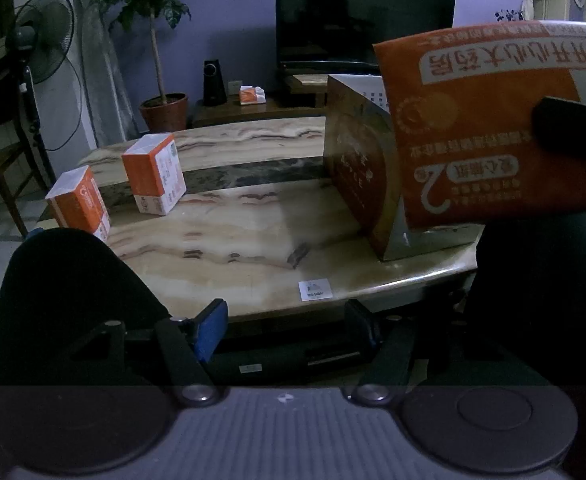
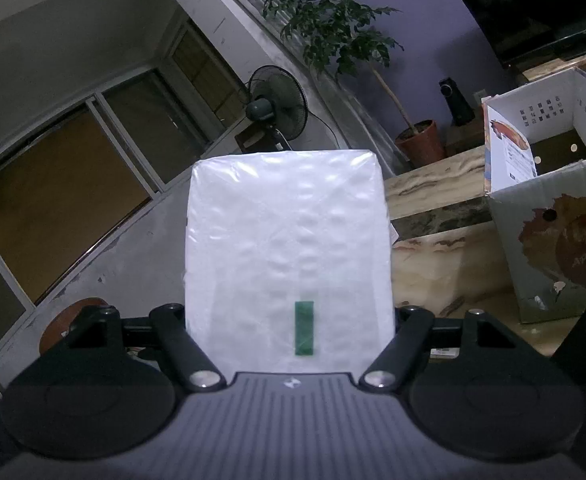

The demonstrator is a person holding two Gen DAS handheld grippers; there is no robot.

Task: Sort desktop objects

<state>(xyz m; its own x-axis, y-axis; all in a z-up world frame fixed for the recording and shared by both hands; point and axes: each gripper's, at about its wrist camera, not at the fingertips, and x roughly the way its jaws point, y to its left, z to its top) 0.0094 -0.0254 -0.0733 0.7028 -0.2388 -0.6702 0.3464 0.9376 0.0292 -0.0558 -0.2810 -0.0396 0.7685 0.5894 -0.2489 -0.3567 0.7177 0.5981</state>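
Two orange-and-white tissue packs (image 1: 77, 202) (image 1: 155, 174) stand on the left side of the marble table (image 1: 233, 236). Low over the table's near edge my left gripper (image 1: 287, 324) is open, with nothing between its fingers. A third orange tissue pack (image 1: 481, 120) hangs in the air at the upper right, and a dark finger (image 1: 569, 128) of the right gripper presses on its side. In the right wrist view my right gripper (image 2: 289, 316) is shut on this pack, whose white plastic face (image 2: 287, 240) fills the middle. The open cardboard box (image 2: 553, 208) stands to its right.
The cardboard box (image 1: 357, 176) stands on the table's right part, partly behind the held pack. A small white label (image 1: 314, 290) lies near the front edge. Beyond the table are a floor fan (image 1: 43, 48), a potted plant (image 1: 163, 110), a speaker (image 1: 214, 82) and a television (image 1: 357, 20).
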